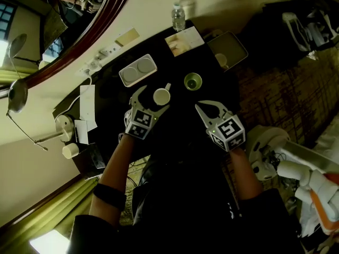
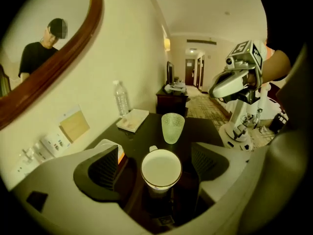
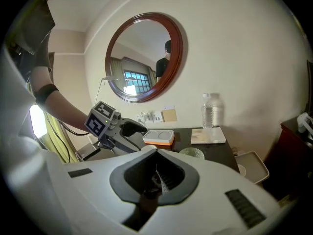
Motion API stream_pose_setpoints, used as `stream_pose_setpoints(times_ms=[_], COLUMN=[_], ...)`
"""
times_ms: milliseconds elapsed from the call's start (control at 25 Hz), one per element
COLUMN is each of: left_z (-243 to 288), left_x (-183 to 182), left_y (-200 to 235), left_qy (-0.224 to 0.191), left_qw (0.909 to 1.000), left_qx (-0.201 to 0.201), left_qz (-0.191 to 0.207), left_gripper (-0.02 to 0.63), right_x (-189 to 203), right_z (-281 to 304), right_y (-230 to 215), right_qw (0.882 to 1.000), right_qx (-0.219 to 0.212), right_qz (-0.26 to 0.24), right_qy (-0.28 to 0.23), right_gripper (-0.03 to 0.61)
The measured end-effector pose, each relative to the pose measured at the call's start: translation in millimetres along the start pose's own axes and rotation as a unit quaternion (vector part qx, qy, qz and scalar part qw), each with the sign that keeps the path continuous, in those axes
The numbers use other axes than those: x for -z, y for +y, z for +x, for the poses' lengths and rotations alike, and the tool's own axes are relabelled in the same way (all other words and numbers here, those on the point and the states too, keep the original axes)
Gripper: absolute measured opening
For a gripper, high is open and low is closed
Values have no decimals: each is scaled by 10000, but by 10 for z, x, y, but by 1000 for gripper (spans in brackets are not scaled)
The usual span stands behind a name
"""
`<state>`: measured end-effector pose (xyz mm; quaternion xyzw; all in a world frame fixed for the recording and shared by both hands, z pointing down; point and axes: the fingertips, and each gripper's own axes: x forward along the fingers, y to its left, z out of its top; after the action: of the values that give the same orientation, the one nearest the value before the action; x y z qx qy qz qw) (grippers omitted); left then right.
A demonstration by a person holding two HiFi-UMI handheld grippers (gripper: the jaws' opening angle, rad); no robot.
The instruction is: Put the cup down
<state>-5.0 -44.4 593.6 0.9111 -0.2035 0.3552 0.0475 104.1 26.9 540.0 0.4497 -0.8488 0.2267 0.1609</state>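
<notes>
Seemingly released, the cup [image 2: 161, 169] stands on the surface [image 2: 144, 133] between the wide-spread left tongs [image 1: 152, 95], while the right tongs [image 1: 205, 108], closed and empty, idle to the cup's right.

Hotel room, likely: round wood-framed mirror [image 3: 143, 58] over a dark worktop [image 2: 144, 137], water bottle [image 2: 121, 98] and drinking glass [image 2: 172, 127] laid out, patterned carpet [image 2: 208, 109] running to an entry corridor [image 2: 193, 71].

On dark table [image 2: 201, 126] — white cup [image 1: 161, 96], green glass [image 1: 193, 81], water bottle [image 1: 178, 16], two-well tray [image 1: 137, 70], booklet [image 1: 184, 40].
</notes>
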Motion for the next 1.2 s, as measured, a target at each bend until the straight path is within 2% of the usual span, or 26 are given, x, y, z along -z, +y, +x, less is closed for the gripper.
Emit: stream_pose_setpoints(times_ms=[160,320,400,440,520,640,720,880,1200], left_z=[-500,-838,-992,-1083,-1290,-1531,-1654,-1856,-2045], left_x=[-252,-367,-394,-410,-425,-350,-266,-163,-75], left_y=[30,81,136,163,205,246,260,226,131], left_qy=[-266,-602,-853,-985,-1193,-1340,-1321,-1424,-1383], left_qw=[9977,9934,9903,9874,9795,9698,9634,9459,9380], left_qx=[-528,-833,-991,-1119,-1409,-1693,-1823,-1956,-2155], left_qz=[-320,-500,-476,-534,-801,-1136,-1456,-2161,-2337], left_gripper=[466,445,372,316,195,53,3,3,3], right_x=[-145,-338,-425,-459,-518,-608,-648,-678,-611], right_z=[5,51,87,102,125,135,139,131,164], right_y=[64,51,53,63,106,153,168,192,255], right_qw=[9998,9994,9990,9987,9979,9966,9960,9947,9935], right_qx=[-169,-256,-297,-330,-419,-503,-517,-558,-647], right_qz=[-103,-209,-317,-381,-501,-646,-725,-846,-921], right_qy=[-31,-71,-55,-34,8,34,54,149,168], right_gripper=[9,9,9,9,9,9,9,9,9])
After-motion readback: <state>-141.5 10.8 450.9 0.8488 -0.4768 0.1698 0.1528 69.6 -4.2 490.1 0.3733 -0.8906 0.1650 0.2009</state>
